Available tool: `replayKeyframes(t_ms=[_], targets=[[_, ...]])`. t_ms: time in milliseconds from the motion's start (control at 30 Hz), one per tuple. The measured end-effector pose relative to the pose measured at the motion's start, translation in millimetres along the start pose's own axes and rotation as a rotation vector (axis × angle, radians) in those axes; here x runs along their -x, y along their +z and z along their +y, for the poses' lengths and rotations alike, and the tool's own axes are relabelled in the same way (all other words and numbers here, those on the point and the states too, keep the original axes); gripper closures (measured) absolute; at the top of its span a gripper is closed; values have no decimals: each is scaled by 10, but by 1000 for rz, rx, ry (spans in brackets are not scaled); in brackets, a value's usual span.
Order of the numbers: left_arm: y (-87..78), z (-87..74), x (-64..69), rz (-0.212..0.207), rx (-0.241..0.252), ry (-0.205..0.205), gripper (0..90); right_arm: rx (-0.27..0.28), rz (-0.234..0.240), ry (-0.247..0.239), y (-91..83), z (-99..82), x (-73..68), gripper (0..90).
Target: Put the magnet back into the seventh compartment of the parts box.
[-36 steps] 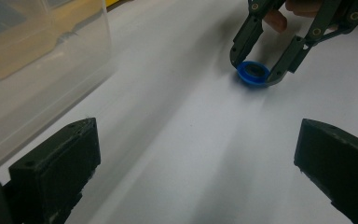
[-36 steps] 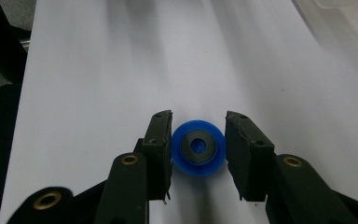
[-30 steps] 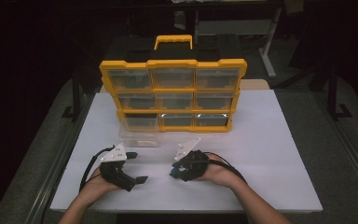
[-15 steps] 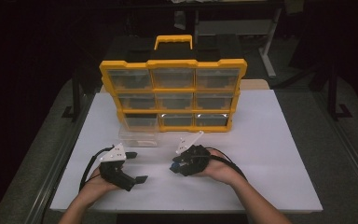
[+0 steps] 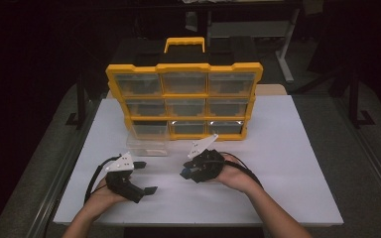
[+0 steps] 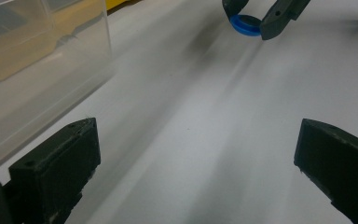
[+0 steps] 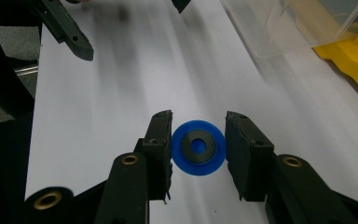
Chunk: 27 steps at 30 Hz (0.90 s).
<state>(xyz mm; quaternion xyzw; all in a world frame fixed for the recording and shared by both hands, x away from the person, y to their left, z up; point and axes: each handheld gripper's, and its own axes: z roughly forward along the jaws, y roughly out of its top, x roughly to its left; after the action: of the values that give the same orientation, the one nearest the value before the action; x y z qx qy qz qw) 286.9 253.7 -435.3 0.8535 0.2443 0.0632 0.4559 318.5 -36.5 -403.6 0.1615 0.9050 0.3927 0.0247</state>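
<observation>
My right gripper is shut on a blue disc with a dark ring at its centre, its pads pressing the disc's rim from both sides just above the white table. From above, the right gripper is at the table's middle front, pointing left, with the blue disc at its tips. My left gripper rests at the front left, open, nothing between its fingers. In the left gripper view its jaws stand wide apart, and the right gripper's tips hold the blue disc farther off.
A yellow organizer with clear drawers stands upright at the back of the white table. One clear drawer lies pulled out in front of its lower left, also seen as the clear drawer and the clear drawer.
The right gripper has shifted and tilted slightly with the blue disc still in it. The left gripper has stayed in place.
</observation>
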Motion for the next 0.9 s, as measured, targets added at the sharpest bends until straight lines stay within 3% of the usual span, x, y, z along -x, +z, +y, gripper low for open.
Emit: replayKeyframes(t_ms=[200,367,400,433,500,600,633,833,867,900], targets=[[8,-1,3,4,1,2,0,-3,-13,-7,-11,26,47,608],[12,-2,7,11,1,5,3,-3,-15,20,-24,72,71,608],[12,-1,7,11,0,4,3,-5,-24,0,-26,80,92,608],[13,-1,9,10,1,0,3,-2,-17,25,-32,98,83,608],[15,1,16,11,2,-6,3,-3,-30,5,-42,122,116,608],[19,-1,17,12,6,-6,3,1,-25,29,-55,168,117,608],[20,-1,18,12,8,-7,3,-3,-37,8,-57,179,138,608],[17,1,8,13,3,2,3,3,-38,34,-80,256,176,608],[18,0,8,13,3,3,3,1,-48,13,-81,265,200,608],[17,1,8,13,3,5,3,1,-42,31,-90,281,196,608]])
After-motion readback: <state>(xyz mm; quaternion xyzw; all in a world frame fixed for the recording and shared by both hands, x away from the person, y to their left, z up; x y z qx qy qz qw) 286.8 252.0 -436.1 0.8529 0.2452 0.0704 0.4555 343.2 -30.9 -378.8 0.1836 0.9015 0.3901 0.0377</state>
